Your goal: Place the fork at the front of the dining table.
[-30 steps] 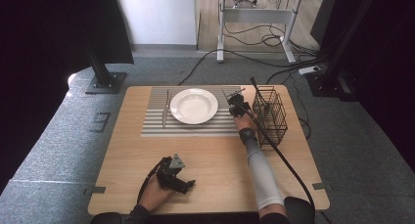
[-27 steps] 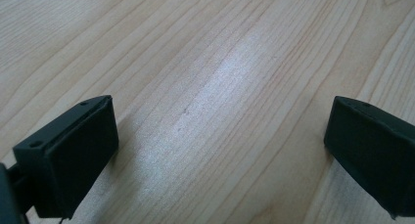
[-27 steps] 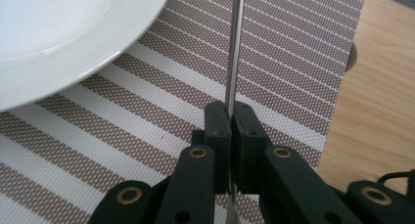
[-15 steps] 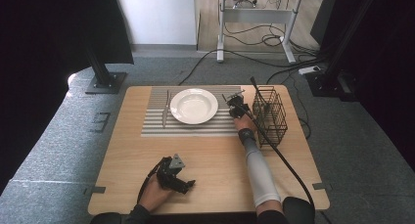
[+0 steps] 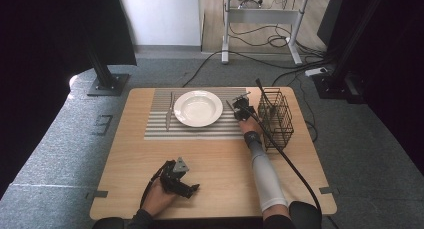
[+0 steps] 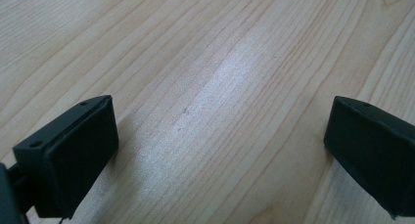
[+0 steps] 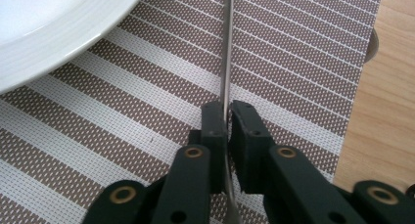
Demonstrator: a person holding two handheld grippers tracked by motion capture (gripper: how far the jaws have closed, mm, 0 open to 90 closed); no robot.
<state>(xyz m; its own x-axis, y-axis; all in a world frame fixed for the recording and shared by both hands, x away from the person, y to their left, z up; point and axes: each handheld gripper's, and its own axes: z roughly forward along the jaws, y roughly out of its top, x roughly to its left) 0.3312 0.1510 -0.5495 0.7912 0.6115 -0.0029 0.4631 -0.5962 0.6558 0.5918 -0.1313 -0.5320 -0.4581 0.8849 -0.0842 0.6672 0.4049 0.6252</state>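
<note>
1. Table (image 5: 215, 159) first, seen from the high view: it is wooden, with a striped mat (image 5: 195, 129) on its far half. A white plate (image 5: 198, 108) sits in the middle of the mat. A knife (image 5: 170, 111) lies on the mat just left of the plate. A black wire basket (image 5: 276, 116) stands at the far right of the table. The right claw (image 5: 240, 106) is over the right end of the mat, between the plate and the basket. It holds a thin metal piece of cutlery (image 5: 231, 107). The left claw (image 5: 184, 185) rests low on the near left part of the table, well apart from the mat, with the person's hand (image 5: 157, 199) around it.

2. Left gripper view: the left claw (image 6: 220, 150) has its two black jaws spread wide. Bare wood of the table (image 6: 220, 62) shows between them, and they hold nothing.

3. Right gripper view: the right claw (image 7: 228, 123) has its jaws pressed together on the thin metal stem of the cutlery (image 7: 226, 48). The stem runs straight away from the jaws over the striped mat (image 7: 293, 53). Its far end is cut off, so I cannot tell if it is a fork or a spoon. The rim of the white plate (image 7: 54, 33) is at the left, near the stem but not touching it. Bare table (image 7: 386, 101) shows at the right past the mat's edge.
</note>
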